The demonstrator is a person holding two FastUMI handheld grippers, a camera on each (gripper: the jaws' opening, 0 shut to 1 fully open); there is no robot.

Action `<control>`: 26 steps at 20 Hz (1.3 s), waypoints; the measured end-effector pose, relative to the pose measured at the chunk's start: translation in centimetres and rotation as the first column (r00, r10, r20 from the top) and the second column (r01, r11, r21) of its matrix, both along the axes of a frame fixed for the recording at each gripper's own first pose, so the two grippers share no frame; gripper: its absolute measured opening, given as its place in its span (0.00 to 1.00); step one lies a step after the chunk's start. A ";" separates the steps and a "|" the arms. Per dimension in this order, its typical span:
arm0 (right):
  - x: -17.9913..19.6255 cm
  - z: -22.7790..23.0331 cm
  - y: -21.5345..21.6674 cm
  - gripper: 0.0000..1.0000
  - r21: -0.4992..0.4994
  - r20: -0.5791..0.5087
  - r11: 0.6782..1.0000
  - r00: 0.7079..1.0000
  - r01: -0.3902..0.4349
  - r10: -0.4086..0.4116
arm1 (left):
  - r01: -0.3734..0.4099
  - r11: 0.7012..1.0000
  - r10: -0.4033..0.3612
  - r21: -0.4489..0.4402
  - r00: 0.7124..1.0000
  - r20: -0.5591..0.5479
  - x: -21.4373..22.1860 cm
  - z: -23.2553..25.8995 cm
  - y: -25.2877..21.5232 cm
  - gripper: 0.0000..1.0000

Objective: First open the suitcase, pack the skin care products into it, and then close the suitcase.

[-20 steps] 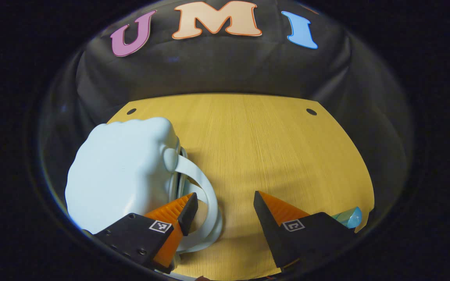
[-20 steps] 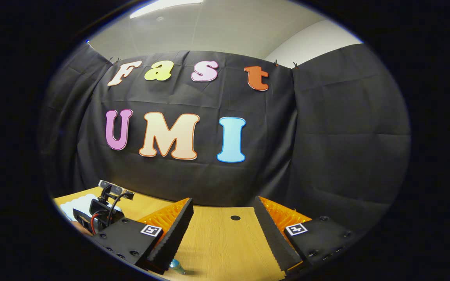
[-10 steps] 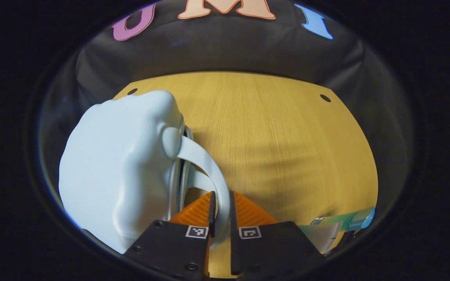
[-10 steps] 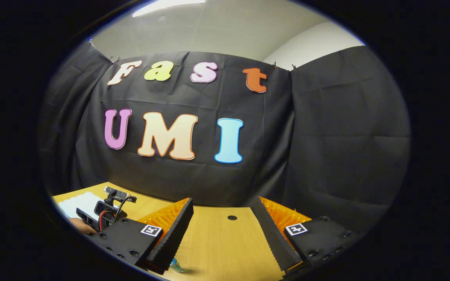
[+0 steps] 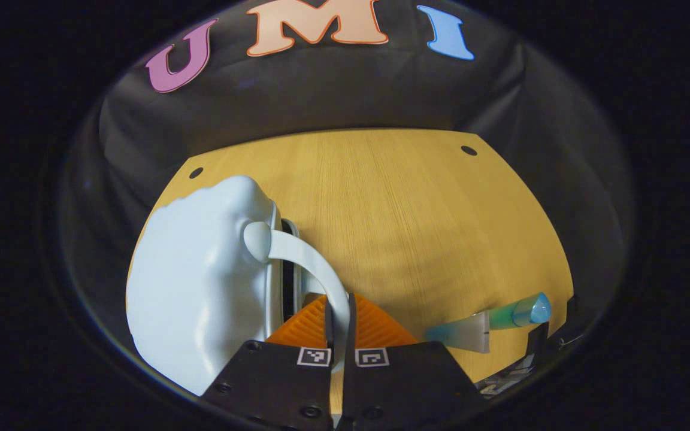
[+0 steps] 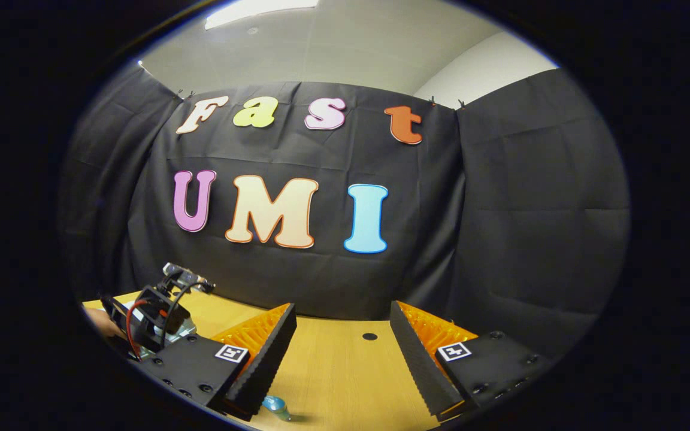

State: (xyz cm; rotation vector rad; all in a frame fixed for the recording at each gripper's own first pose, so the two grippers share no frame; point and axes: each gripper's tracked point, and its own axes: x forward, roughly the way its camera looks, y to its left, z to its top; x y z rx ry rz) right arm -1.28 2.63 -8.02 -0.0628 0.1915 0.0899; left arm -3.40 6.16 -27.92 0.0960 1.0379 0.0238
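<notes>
A pale blue hard-shell suitcase [image 5: 201,287] stands on the wooden table [image 5: 417,227] at the left of the left gripper view, its seam slightly parted. My left gripper [image 5: 339,314] is shut on the suitcase's curved handle [image 5: 315,263]. A skin care tube [image 5: 489,323] with a blue cap lies on the table to the right of that gripper. In the right gripper view my right gripper [image 6: 340,341] hovers open above the table with nothing between its fingers; the tube's blue cap [image 6: 275,407] peeks out beneath its left finger. The left gripper's body [image 6: 153,311] sits far left.
Black cloth walls close in the table's back and sides. Small round holes [image 5: 469,150] mark the tabletop's far corners. Bare wood stretches across the table's middle and right [image 6: 345,377].
My left gripper went from open beside the handle to shut on it, and the suitcase has shifted and tipped slightly. The right gripper stayed open, barely drifting.
</notes>
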 end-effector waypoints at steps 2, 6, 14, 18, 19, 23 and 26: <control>0.0 -0.3 1.2 0.98 0.010 -0.004 1.000 1.000 -0.026 0.026 | 0.010 1.000 -0.010 0.015 0.999 0.035 0.0 2.0 0.0 0.00; 0.1 -0.4 2.9 0.98 0.030 -0.003 0.998 0.998 -0.062 0.062 | 0.015 0.999 -0.020 0.040 0.994 0.105 0.7 6.9 2.4 0.00; 0.3 -1.0 5.9 0.99 0.063 -0.014 0.994 0.996 -0.091 0.092 | -0.032 0.999 0.028 0.015 0.977 0.211 1.3 13.2 8.3 0.00; 0.4 -1.1 7.6 0.98 0.065 -0.014 0.993 0.995 -0.101 0.102 | -0.052 0.997 0.037 0.052 0.967 0.252 1.4 16.0 12.4 0.00; 0.3 -1.0 8.0 0.98 0.065 -0.015 0.993 0.995 -0.101 0.102 | -0.060 0.996 0.040 0.065 0.964 0.264 1.3 16.6 13.5 0.00; 0.2 -1.2 10.1 0.98 0.077 -0.019 0.991 0.994 -0.107 0.109 | -0.075 0.992 0.040 0.106 0.954 0.298 1.3 18.7 17.9 0.00; 0.1 -1.1 11.6 0.99 0.080 -0.014 0.991 0.994 -0.105 0.106 | -0.093 0.987 0.048 0.128 0.947 0.317 1.3 19.5 21.4 0.00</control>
